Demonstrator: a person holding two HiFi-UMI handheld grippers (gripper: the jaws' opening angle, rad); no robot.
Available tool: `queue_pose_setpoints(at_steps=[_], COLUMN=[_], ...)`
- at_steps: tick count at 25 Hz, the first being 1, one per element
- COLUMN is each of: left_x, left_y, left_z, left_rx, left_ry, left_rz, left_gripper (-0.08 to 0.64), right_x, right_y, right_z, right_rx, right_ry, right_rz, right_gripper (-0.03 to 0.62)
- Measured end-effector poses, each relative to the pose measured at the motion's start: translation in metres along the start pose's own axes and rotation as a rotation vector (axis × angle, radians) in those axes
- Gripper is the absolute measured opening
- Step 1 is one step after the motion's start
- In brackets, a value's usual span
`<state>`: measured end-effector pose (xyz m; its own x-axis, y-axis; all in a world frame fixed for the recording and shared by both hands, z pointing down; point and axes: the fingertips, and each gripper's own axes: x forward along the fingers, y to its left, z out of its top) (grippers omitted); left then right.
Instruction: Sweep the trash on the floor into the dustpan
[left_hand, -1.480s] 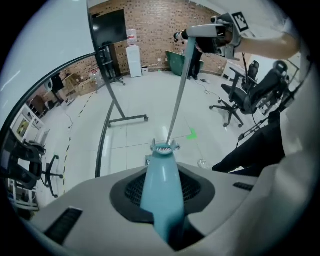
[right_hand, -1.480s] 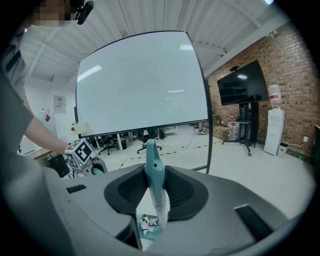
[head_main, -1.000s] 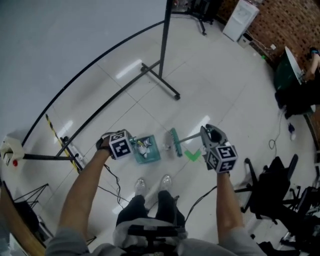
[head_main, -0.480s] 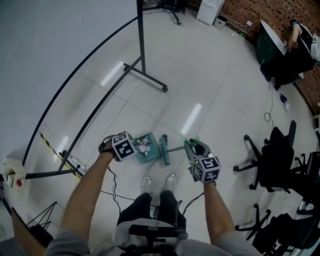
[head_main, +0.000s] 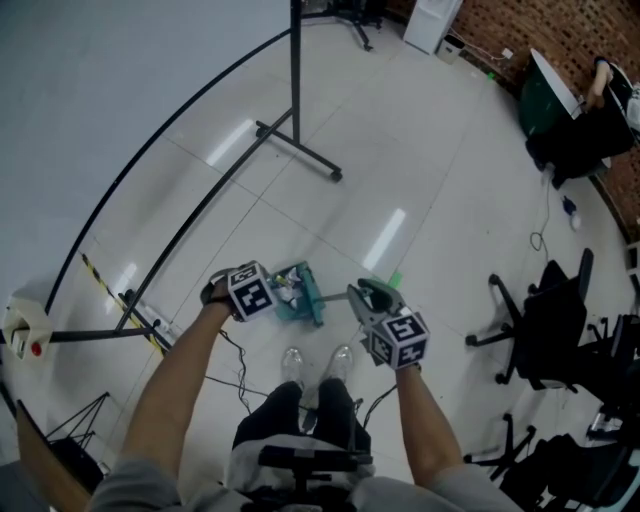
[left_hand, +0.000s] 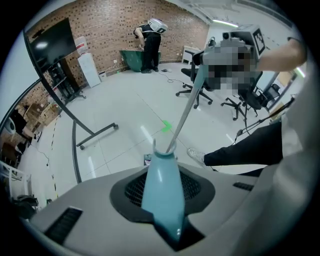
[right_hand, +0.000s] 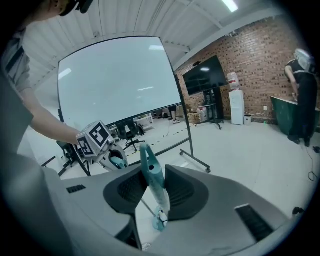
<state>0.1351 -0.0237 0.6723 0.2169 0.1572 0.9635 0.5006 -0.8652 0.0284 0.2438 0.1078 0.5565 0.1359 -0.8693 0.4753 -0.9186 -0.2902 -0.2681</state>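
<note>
Currently | left hand-held gripper (head_main: 230, 291) clamped on dustpan handle (left_hand: 162, 195) | right hand-held gripper (head_main: 362, 297) gripping brush handle (right_hand: 151, 182), jaws opening | dustpan (head_main: 303, 296) holds white trash (head_main: 289, 289), ahead of shoes (head_main: 293, 365).

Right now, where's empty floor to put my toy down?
Bare tiles lie between the whiteboard stand's foot and the office chair, beyond the green tape mark. It's crowded by the dustpan, brush and shoes.
</note>
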Motion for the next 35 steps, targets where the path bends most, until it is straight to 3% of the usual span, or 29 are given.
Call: queue_pose_setpoints(at_steps=[5,18,27,35], left_x=[-0.003,-0.015,-0.042,-0.075], left_y=[0.0,-0.007,-0.011,-0.013], left_z=[-0.006,-0.024,-0.049,-0.08], left_rx=[-0.034,-0.117,-0.208,-0.337], left_ry=[-0.012,-0.086,-0.144,-0.167], left_rz=[0.031,0.091,0.159,0.239], left_gripper=[0.087,0.086,0.086,0.086], right_x=[0.001,-0.014,-0.019,-0.014], right_y=[0.009,-0.003,0.008,0.025], right_z=[0.006,0.037,0.078,0.124], right_rx=[-0.007,-0.049,-0.123,-0.21], right_ry=[0.005,-0.046,-0.094,-0.132], right_rz=[0.039,0.008,0.019,0.083], right_gripper=[0.114,0.103,0.103,0.101])
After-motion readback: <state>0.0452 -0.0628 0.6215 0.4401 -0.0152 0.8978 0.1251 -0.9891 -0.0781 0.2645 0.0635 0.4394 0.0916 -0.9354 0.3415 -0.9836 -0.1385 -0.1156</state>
